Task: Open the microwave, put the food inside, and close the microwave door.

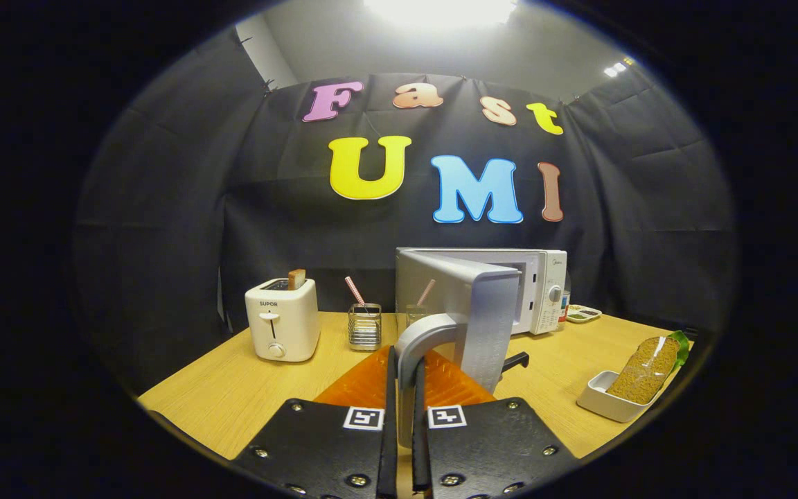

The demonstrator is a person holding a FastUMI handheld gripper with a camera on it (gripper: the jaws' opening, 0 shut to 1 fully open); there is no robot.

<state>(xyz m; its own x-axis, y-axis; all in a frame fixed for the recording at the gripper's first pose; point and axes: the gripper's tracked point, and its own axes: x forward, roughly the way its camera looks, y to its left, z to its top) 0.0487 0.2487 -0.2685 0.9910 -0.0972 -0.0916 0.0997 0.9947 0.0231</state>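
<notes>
- I read the gripper (406,388) level, pointing at 12 o'clock.
- Its fingers (371,384) stand nearly together, pressed from 9 and 3 o'clock on the door handle (418,336).
- I see both pads in contact with it.

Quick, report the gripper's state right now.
Gripper: closed on the microwave door handle, a finger on each side of it; microwave door swung open.

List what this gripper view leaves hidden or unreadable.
- White microwave cavity: hidden behind its swung-open grey door.
- Gripper fingers shut on the door's curved grey handle; the contact is masked by the fingers.
- Small dish beside the microwave: contents too small to tell.
- Sandwich in white tray: far end cut off.
</notes>
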